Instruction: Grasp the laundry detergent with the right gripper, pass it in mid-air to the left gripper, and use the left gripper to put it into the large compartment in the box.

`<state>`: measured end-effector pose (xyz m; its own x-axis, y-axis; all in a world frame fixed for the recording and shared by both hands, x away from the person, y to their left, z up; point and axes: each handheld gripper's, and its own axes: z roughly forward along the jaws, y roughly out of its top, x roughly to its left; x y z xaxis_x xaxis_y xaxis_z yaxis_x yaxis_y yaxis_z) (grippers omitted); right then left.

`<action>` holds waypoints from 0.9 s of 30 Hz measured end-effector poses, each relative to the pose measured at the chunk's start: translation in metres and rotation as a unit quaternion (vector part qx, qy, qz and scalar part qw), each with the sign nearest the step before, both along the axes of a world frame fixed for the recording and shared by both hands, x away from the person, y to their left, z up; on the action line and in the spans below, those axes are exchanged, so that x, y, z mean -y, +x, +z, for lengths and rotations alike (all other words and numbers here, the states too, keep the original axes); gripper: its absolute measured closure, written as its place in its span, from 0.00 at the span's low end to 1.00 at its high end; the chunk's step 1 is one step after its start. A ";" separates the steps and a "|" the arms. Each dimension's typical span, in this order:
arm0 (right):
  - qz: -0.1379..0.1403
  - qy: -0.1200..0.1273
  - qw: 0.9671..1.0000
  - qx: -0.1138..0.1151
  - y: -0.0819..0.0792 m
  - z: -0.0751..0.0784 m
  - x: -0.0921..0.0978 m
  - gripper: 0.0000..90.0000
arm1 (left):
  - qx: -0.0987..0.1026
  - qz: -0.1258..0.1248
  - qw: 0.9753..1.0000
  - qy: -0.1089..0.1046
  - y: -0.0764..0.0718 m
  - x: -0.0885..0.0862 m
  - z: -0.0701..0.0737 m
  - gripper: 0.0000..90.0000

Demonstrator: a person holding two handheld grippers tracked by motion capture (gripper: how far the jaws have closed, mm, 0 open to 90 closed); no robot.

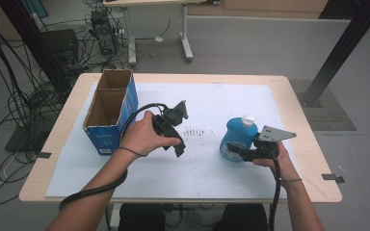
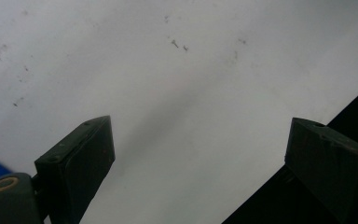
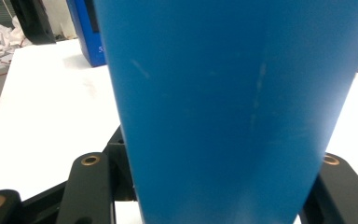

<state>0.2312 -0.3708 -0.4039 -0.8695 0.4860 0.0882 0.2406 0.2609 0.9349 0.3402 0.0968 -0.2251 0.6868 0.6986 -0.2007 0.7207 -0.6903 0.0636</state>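
Note:
A blue bottle (image 1: 239,136) with a white cap (image 1: 247,119) stands on the white sheet at the right of the table. My right gripper (image 1: 231,152) reaches in from the bottle's near right side and is shut low on its body. In the right gripper view the blue bottle (image 3: 233,93) sits between the two black jaws of the right gripper (image 3: 214,182). My left gripper (image 1: 178,149) is held at mid-table, tilted down toward the sheet. Its jaws stand wide apart in the left gripper view, with the left gripper (image 2: 200,126) open over bare white surface.
An open-topped cardboard box (image 1: 110,109) with blue sides and two compartments stands at the table's back left; the blue box (image 3: 85,32) also appears beyond the bottle. Dark smudges (image 1: 194,131) mark the sheet's middle. The wooden table edge (image 1: 296,115) borders the sheet.

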 end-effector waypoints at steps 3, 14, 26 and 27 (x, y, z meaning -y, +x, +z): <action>0.004 -0.001 1.000 0.001 0.002 0.005 0.000 0.47 | 0.006 -0.008 1.000 -0.002 -0.002 0.000 0.010 0.10; 0.029 0.003 1.000 -0.004 0.010 0.019 -0.001 0.47 | 0.029 -0.036 0.999 -0.002 -0.012 -0.002 0.044 0.10; 0.065 0.015 0.998 -0.008 0.018 0.024 -0.007 0.47 | 0.036 -0.069 0.997 -0.010 -0.014 -0.005 0.060 0.09; 0.071 0.013 0.997 -0.006 0.020 0.025 -0.009 0.47 | 0.038 -0.069 0.997 -0.007 -0.015 -0.004 0.061 0.09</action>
<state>0.2509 -0.3620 -0.3788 -0.9280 0.3558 0.1105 0.2146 0.2680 0.9392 0.3250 0.1012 -0.1636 0.7903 0.5932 -0.1536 0.6110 -0.7817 0.1249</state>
